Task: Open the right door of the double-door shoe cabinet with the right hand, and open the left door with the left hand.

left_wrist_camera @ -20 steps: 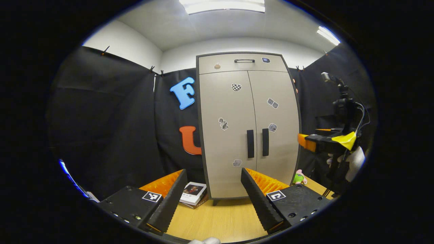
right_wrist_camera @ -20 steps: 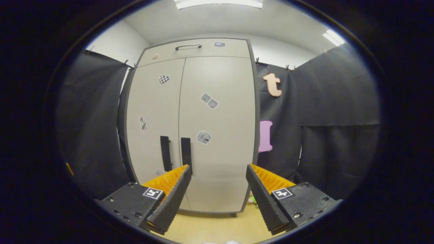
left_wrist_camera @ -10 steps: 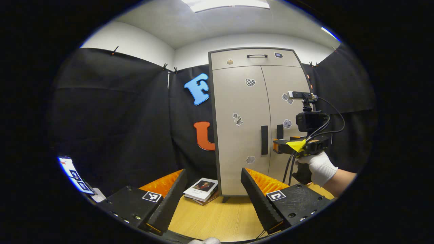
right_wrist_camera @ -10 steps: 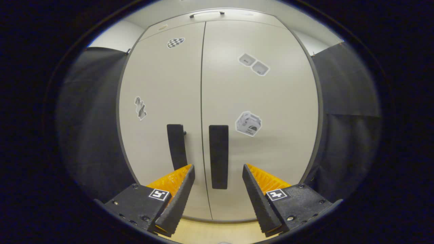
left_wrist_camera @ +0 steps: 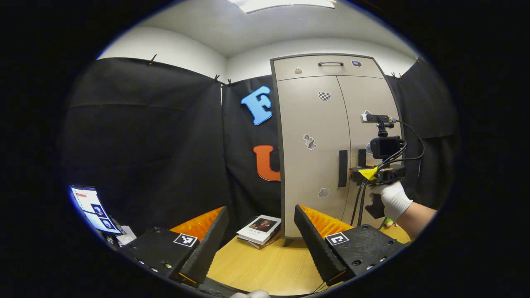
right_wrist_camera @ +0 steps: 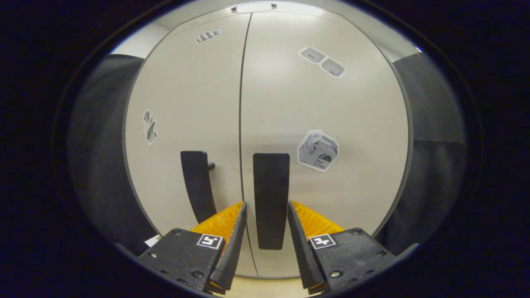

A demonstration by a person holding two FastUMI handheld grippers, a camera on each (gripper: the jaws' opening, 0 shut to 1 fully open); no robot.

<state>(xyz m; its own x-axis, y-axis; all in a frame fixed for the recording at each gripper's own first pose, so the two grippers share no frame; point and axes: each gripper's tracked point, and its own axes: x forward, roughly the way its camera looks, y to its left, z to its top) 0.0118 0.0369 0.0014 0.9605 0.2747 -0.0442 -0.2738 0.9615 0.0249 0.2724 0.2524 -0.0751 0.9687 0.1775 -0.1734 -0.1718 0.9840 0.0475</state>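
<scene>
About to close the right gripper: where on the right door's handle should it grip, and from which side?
Grip the right handle at its lower half, coming straight on from the front. It is a narrow upright bar, and the right gripper already straddles it with open jaws, a finger on each side. Squeeze across its width, clear of the left handle.

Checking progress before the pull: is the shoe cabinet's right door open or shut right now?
Shut. The right door lies flush with the left door, the seam between them narrow and even, its handle between the right tongs.
</scene>
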